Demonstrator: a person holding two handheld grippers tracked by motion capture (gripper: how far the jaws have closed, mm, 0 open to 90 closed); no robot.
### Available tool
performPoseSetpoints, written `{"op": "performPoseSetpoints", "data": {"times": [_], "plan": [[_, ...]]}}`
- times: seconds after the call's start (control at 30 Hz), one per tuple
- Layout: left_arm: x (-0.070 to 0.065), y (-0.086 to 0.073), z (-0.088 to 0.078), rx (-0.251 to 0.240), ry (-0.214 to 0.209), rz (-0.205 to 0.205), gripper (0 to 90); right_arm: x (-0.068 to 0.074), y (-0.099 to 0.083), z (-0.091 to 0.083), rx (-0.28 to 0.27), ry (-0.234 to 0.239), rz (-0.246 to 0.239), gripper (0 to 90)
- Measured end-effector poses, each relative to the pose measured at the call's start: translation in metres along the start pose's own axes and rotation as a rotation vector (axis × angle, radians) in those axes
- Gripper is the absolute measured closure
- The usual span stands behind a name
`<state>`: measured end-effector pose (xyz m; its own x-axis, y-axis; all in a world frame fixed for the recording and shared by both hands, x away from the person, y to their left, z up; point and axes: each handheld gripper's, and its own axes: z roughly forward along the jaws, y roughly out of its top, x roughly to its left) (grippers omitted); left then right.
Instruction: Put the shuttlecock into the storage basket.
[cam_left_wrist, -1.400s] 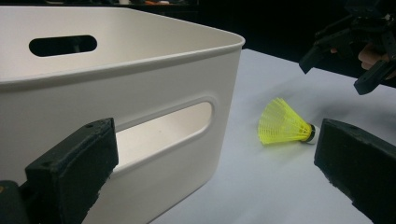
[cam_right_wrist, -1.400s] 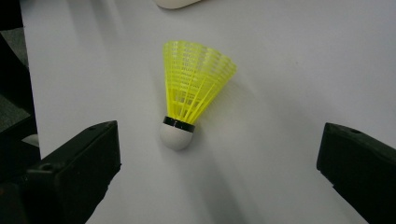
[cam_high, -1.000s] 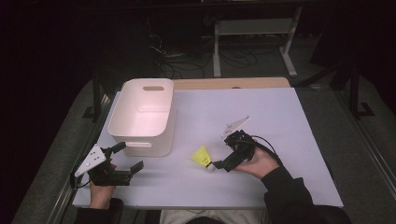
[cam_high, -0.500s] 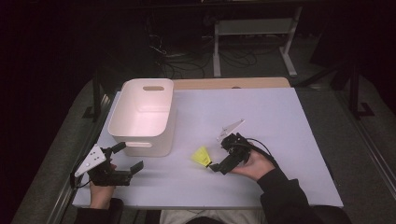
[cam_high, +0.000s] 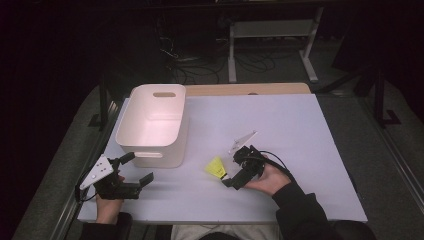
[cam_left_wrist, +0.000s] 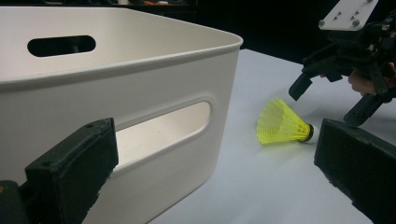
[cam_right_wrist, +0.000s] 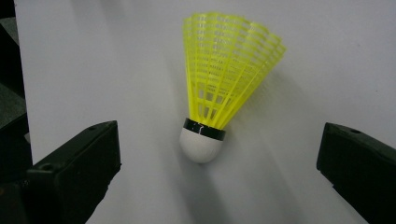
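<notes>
while the yellow shuttlecock (cam_high: 216, 167) lies on its side on the pale surface (cam_high: 300, 130), the right tongs (cam_high: 231, 179) sit just beside it with their jaws spread wide and nothing between them touching either one. in the right gripper view the shuttlecock (cam_right_wrist: 219, 84) rests between the two black jaws, its white cork tip pointing toward the camera and its mesh skirt fanning away; a clear gap shows on each side of it. in the high view the person's right hand (cam_high: 272, 179) cups the tongs from behind, the cable looping back over the wrist.

the left tongs (cam_high: 136, 169) are held near the front left corner of the surface, also with jaws well apart and empty. they point at the near wall of the white bin (cam_high: 172, 145), which stands just ahead of them. in the left gripper view the bin (cam_left_wrist: 140, 84) shows its slotted handle opening, and the shuttlecock (cam_left_wrist: 282, 123) lies beyond its corner, near the right tongs (cam_left_wrist: 327, 100) but apart from the bin.
</notes>
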<state>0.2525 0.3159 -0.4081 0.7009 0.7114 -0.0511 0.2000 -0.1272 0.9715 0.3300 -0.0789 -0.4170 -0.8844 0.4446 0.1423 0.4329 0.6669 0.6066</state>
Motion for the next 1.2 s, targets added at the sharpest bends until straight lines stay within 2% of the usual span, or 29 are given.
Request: {"op": "performPoseSetpoints", "data": {"times": [0.17,0.23,0.47,0.7,0.83,1.2], "plan": [[0.000,0.000,0.000,0.002,0.000,0.002,0.0,0.001,0.000,0.003,0.007,0.000,-0.003,0.0],[0.000,0.000,0.000,0.003,0.000,0.003,0.0,0.001,0.000,0.006,0.015,-0.015,-0.007,0.0],[0.000,0.000,0.000,0.001,0.000,0.002,0.0,0.003,-0.003,0.012,0.034,-0.010,-0.007,5.1],[0.000,0.000,0.000,0.000,-0.006,-0.001,0.0,0.003,-0.003,0.015,0.055,-0.007,0.016,15.2],[0.000,0.000,0.000,-0.001,-0.006,-0.001,0.0,0.003,-0.003,0.016,0.063,0.004,0.025,24.7],[0.000,0.000,0.000,-0.003,-0.007,-0.001,0.0,0.006,-0.001,0.019,0.065,-0.004,0.022,39.8]]}}
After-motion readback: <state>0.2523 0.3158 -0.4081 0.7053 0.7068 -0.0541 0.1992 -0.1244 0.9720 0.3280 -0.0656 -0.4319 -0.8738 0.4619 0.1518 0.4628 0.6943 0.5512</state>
